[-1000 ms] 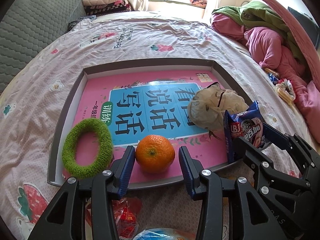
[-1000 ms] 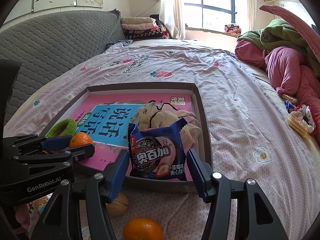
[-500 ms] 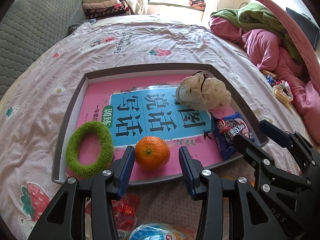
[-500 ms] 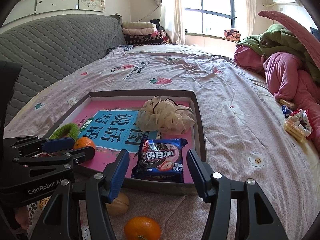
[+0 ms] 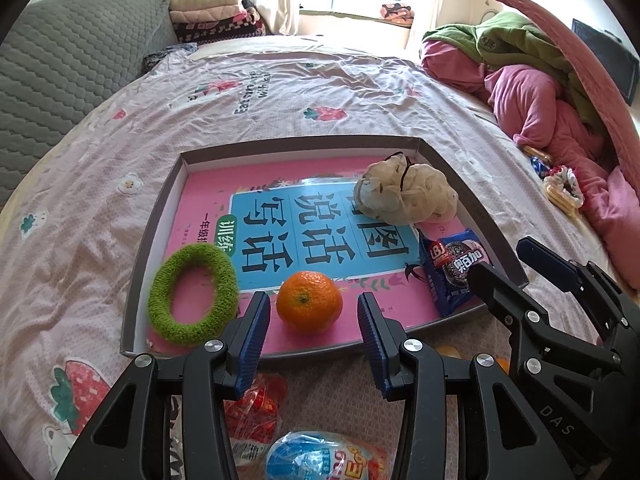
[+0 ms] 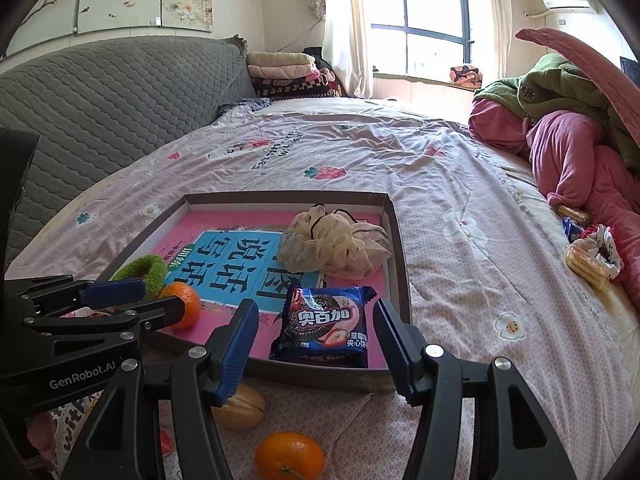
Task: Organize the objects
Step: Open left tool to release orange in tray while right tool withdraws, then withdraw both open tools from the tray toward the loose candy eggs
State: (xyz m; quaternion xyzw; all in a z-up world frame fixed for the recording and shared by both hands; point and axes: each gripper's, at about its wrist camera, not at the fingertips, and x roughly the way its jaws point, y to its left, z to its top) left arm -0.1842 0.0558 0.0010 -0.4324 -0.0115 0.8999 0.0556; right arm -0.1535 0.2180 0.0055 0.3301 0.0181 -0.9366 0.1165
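Left wrist view: tangerine (image 5: 309,301) lying loose in tray (image 5: 132,312), near its front wall, between green ring (image 5: 193,288) and biscuit packet (image 5: 450,270). Left tongs (image 5: 310,330) parted, gripping nothing; right tongs (image 6: 314,340) likewise wide, empty, packet just ahead. Risks: round fruit may roll if nudged; soft bed (image 5: 80,200) could let tray tip; the tongs sit near each other, collision possible.
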